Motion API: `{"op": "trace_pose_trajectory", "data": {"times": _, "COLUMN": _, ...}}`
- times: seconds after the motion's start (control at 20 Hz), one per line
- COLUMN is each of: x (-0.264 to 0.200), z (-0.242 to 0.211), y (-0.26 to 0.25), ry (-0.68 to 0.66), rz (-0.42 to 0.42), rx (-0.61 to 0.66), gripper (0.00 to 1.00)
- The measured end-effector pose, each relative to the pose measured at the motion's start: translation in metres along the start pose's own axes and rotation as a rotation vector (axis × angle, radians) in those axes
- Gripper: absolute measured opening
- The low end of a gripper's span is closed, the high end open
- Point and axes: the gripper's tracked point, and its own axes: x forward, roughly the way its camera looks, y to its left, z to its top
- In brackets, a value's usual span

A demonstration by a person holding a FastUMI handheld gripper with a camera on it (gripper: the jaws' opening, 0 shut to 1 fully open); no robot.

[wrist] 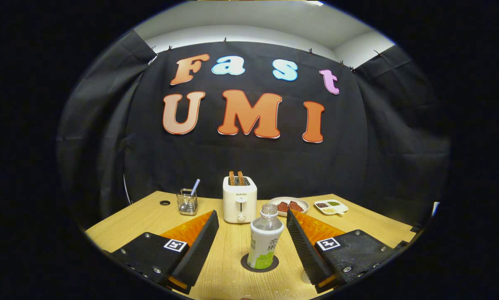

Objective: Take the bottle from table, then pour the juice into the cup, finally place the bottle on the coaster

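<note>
Wooden tabletop point(228, 246) looks tidy: bottle point(265, 241) sits upright on the dark coaster point(245, 263) between our wide-open, empty hand-held gripper point(253, 221) fingers, so we'd back away straight, avoiding clipping it.

The right fingers point(305, 246) hide most of the cup point(305, 277); the bottle point(265, 241) covers the coaster's point(246, 262) middle.

One light wooden desk point(233, 246) carries one clear plastic bottle with a green-and-white label point(265, 241), one dark round coaster point(245, 262), one cream toaster point(240, 204) holding two brown toast slices point(236, 178), one wire-mesh holder point(187, 202) with one striped straw point(195, 186), one round plate point(274, 201), and one white divided dish point(332, 206). One hand-held gripper point(253, 221), two fingers spread apart.
</note>
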Motion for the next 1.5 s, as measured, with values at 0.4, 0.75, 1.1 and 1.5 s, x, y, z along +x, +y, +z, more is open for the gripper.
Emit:
{"op": "trace_pose_trajectory", "data": {"times": 0.4, "x": -0.083, "z": 0.087, "y": 0.051, "ry": -0.132, "rz": 0.094, "rx": 0.004, "gripper": 0.97}}
{"op": "trace_pose_trajectory", "data": {"times": 0.75, "x": -0.143, "z": 0.129, "y": 0.082, "ry": -0.202, "rz": 0.136, "rx": 0.038, "gripper": 0.98}}
{"op": "trace_pose_trajectory", "data": {"times": 1.1, "x": -0.174, "z": 0.144, "y": 0.086, "ry": -0.254, "rz": 0.148, "rx": 0.073, "gripper": 0.98}}
{"op": "trace_pose_trajectory", "data": {"times": 1.5, "x": -0.182, "z": 0.145, "y": 0.083, "ry": -0.280, "rz": 0.142, "rx": 0.084, "gripper": 0.98}}
